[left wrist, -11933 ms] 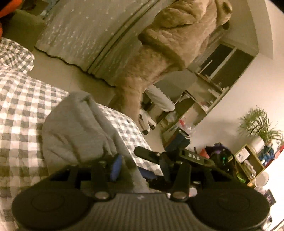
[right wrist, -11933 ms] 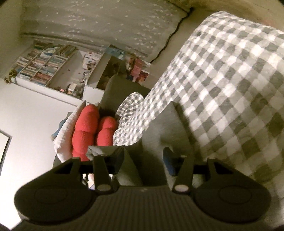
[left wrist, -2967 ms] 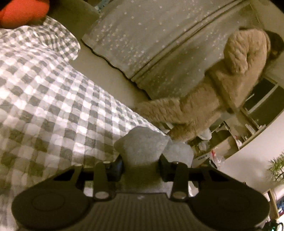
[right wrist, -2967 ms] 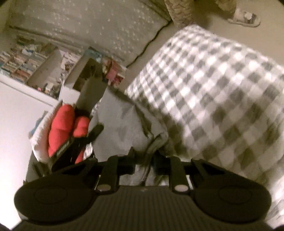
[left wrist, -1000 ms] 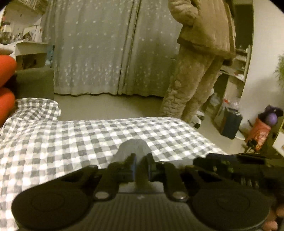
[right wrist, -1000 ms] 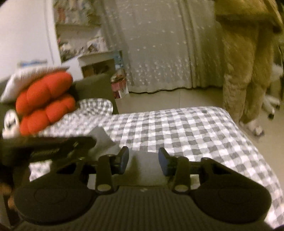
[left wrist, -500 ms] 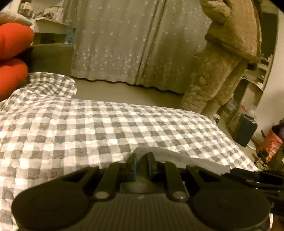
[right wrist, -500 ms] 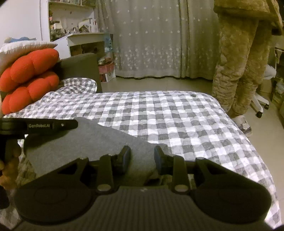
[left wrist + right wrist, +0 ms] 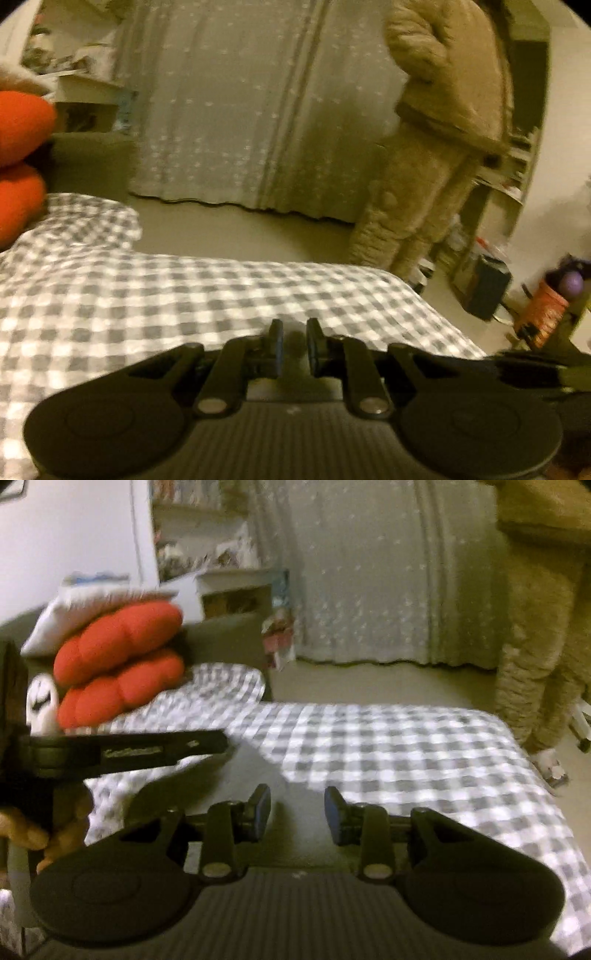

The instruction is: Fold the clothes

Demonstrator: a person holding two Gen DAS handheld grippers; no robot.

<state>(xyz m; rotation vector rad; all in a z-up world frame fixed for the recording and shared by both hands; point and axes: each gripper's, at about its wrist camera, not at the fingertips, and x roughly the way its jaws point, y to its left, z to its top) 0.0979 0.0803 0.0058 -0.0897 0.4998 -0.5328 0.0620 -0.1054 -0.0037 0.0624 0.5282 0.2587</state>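
I'm mid-fold, both tools low over the checked bedspread [image 9: 406,738]. My right gripper [image 9: 297,814] has just eased its jaws wider; they stand apart, with the grey garment [image 9: 243,775] lying flat between and under them, unpinched. My left gripper [image 9: 294,345] is nearly closed; whether it grips cloth I can't tell. Next, I reckon, find an edge and pinch it for another fold.

We saw a bed [image 9: 388,738] under a grey-and-white checked cover, red cushions [image 9: 118,664] stacked at its left edge. Beyond its far edge lay bare pale floor [image 9: 240,232], then long grey dotted curtains [image 9: 229,110]. Cluttered shelves [image 9: 199,528] lined a white wall under dim yellowish light.
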